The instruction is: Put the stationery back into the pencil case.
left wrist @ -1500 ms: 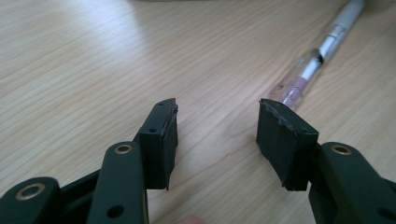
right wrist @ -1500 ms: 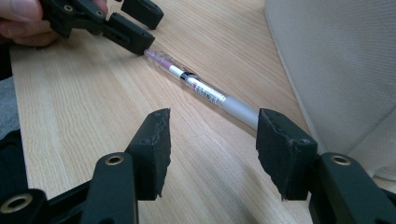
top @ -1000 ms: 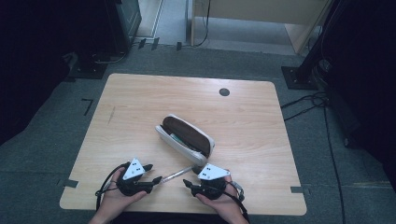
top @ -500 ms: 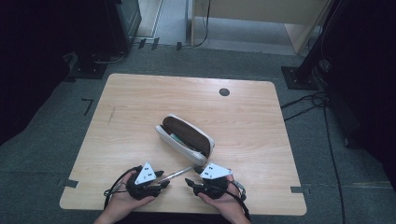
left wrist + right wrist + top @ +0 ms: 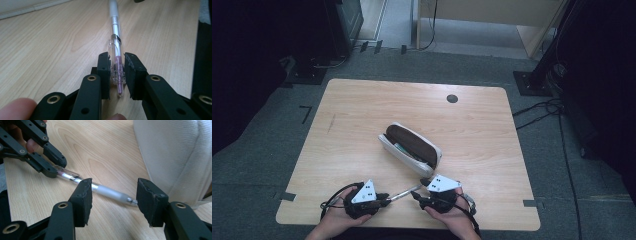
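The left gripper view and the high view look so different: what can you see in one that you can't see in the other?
The left gripper view alone reveals the pink core inside the pen's clear end, with the left gripper's jaws, which have just been closing, shut on that end. The high view alone takes in the open white pencil case, the whole wooden table, the right gripper at the pen's other end, and the dark hole near the far edge. Both share the pen, the left gripper and the tabletop.
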Motion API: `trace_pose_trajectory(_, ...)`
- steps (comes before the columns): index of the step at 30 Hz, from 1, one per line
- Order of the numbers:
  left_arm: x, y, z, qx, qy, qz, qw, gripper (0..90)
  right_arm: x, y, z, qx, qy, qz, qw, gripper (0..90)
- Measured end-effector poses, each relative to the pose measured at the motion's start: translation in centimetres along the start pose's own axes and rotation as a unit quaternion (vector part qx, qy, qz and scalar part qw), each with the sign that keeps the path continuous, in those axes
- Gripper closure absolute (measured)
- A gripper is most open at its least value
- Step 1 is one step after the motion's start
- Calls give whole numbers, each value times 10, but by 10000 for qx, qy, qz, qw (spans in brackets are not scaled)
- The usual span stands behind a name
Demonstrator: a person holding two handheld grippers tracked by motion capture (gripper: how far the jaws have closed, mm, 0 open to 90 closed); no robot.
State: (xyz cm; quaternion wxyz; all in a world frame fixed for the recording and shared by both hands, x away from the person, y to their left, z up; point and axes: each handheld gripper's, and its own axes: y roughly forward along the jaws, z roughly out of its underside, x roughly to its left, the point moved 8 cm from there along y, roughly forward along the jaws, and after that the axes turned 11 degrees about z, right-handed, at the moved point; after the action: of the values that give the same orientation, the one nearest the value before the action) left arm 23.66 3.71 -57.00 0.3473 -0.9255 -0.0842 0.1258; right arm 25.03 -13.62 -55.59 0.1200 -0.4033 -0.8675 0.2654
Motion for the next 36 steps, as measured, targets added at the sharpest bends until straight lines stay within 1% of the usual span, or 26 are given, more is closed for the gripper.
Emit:
trace_pose_trajectory(1,3,-1,0,-34,-48,-104,9999,743,1,0,1,20,0,-11,10000,463)
trace_pose_trajectory(2,6,-1,0,-78,-114,-195,9997,663,1,1,1,31,-20,-22,10000,462)
trace_pose_trajectory(4,12,-3,1,-126,-228,-393,9989,564,3,2,2,52,-72,-66,9999,462)
trace_pose_trajectory(5,15,-5,2,-124,-247,-458,9986,538,4,2,2,65,-80,-70,9999,461)
trace_pose_trajectory(8,21,-9,5,-116,-286,-676,9972,508,4,3,3,85,-96,-77,9999,460)
trace_pose_trajectory(11,30,-14,8,-159,-430,-959,9943,485,4,4,3,93,-91,-82,9999,457)
trace_pose_trajectory(13,37,-19,10,-185,-550,-1147,9917,478,4,4,4,96,-85,-78,9999,456)
trace_pose_trajectory(17,52,-29,15,-241,-824,-1541,9843,449,3,5,4,97,-92,-59,9999,453)
trace_pose_trajectory(19,60,-36,20,-265,-975,-1726,9798,424,3,7,5,120,-119,-58,9998,453)
trace_pose_trajectory(23,73,-50,29,-376,-1361,-1938,9708,375,4,10,6,160,-172,-44,9997,452)
trace_pose_trajectory(24,76,-54,32,-411,-1429,-2006,9683,360,4,11,6,167,-184,-46,9997,453)
trace_pose_trajectory(27,85,-66,38,-502,-1624,-2260,9592,317,5,11,6,207,-190,-34,9996,456)
trace_pose_trajectory(28,87,-69,40,-520,-1668,-2311,9571,302,5,12,6,218,-178,-23,9996,456)
trace_pose_trajectory(31,93,-77,45,-574,-1835,-2466,9498,269,4,12,6,238,-152,17,9996,458)
trace_pose_trajectory(32,95,-80,47,-577,-1886,-2529,9472,259,4,13,6,238,-162,20,9996,459)
trace_pose_trajectory(33,98,-82,49,-608,-1961,-2586,9439,254,4,13,6,244,-174,18,9995,463)
trace_pose_trajectory(34,99,-84,50,-616,-1987,-2617,9425,246,4,13,7,282,-196,15,9994,465)
trace_pose_trajectory(35,100,-86,51,-633,-2031,-2669,9400,237,4,14,7,281,-210,26,9994,467)
trace_pose_trajectory(36,101,-87,52,-620,-2039,-2688,9393,229,4,14,7,298,-235,27,9993,474)
